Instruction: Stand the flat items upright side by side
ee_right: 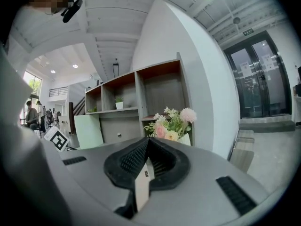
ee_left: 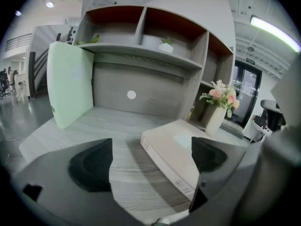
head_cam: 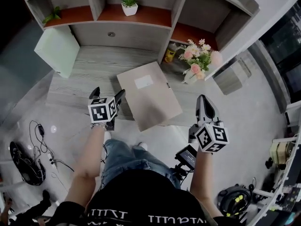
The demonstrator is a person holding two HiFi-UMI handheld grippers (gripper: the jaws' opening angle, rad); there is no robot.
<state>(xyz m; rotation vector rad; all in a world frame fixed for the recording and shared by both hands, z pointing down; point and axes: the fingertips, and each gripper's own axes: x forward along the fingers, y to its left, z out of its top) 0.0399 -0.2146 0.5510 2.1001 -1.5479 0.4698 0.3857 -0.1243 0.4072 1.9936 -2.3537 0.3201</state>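
Roughly halfway, by my reading. Green file (head_cam: 57, 51) stood on edge on the counter (head_cam: 89, 72), at 10 o'clock from centre in the head view. It was tilted and seemed to lean on the left end of the shelf unit (head_cam: 141, 32). Beige file box (head_cam: 149, 95) lay flat, label up, mid-counter and skewed; its near corner appeared to overhang the front edge. The two were well apart.

Left gripper (head_cam: 108, 94) hovered at the counter's front edge, at 9 o'clock of the beige box. Jaws released, wide apart, only bare counter between them. In the left gripper view the box's spine sat just ahead, toward the right jaw, not touched.

Right gripper (head_cam: 205, 106) hung off the counter at 4 o'clock of the box, aimed toward the flower vase (head_cam: 200, 62). Jaws clenched together. A thin pale sliver showed at their seam in the right gripper view; couldn't tell whether it was held or part of the gripper.

Left to do, as judged: grasp the beige box, tip it onto its edge, and set it beside the green file. No other flat items seen.
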